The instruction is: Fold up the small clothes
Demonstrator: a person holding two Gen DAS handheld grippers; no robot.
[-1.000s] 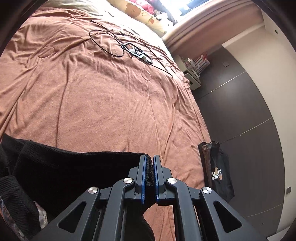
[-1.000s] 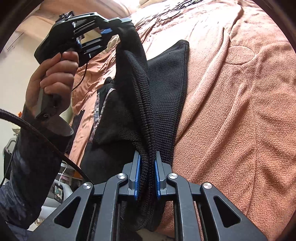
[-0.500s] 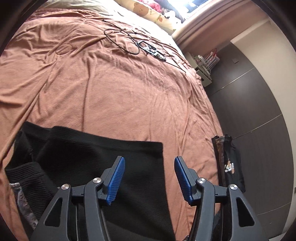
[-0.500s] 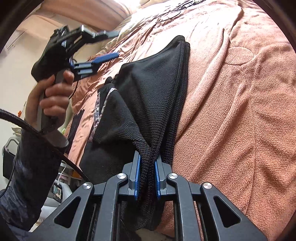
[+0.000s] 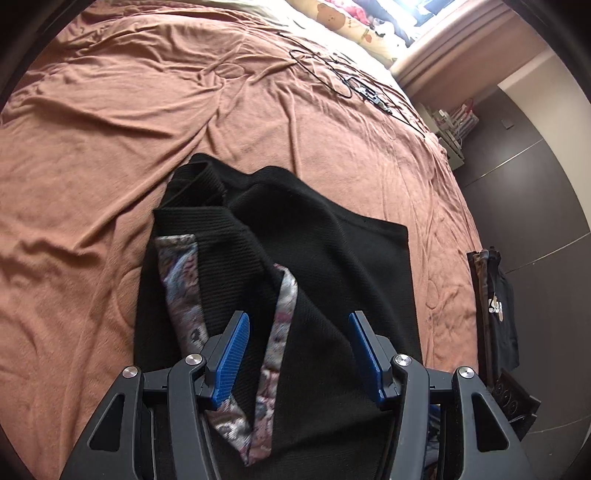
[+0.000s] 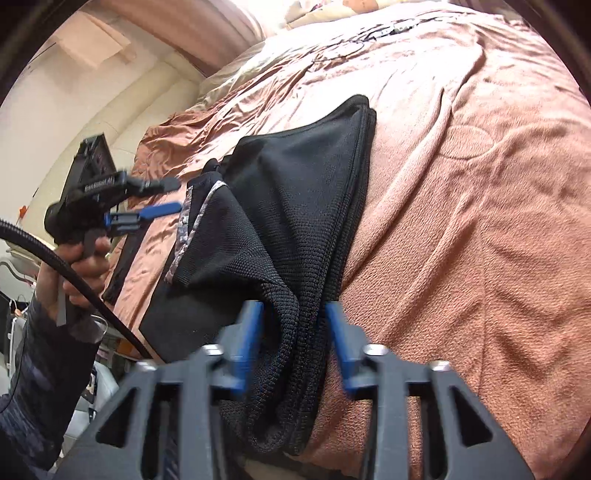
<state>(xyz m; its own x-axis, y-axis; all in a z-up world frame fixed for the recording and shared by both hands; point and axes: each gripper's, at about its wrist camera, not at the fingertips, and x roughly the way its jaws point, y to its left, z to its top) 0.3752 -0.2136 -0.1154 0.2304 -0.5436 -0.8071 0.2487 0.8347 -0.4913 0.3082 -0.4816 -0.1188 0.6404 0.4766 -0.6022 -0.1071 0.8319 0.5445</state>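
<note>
Since a second ago both grips on the black garment (image 5: 325, 254) have been let go: the left gripper (image 5: 299, 354) has been pulled back over the cloth, and the fold it carried now lies flat. Its jaws are held apart, with nothing pressed between the blue pads; the garment is seen below them, not clamped. The right gripper (image 6: 293, 341) is caught with its jaws opening; the thick folded edge of the garment (image 6: 295, 229) still sits between them, but the pads are no longer pressed on it.

Garment lies folded over on the brown bedspread (image 5: 110, 155), near the bed's edge. A patterned grey-pink lining band (image 5: 184, 288) is exposed along two turned-back edges. In the right wrist view the left gripper (image 6: 162, 199) is seen off to the garment's side, above the bedspread (image 6: 480, 221), gripped by a hand (image 6: 70, 273) in a dark sleeve.

Farther out: black cable (image 5: 325, 74) on the bedspread, cartoon-print pillow (image 5: 340, 18) at the bed's head, dark bag (image 5: 495, 314) on the floor beside the bed.
</note>
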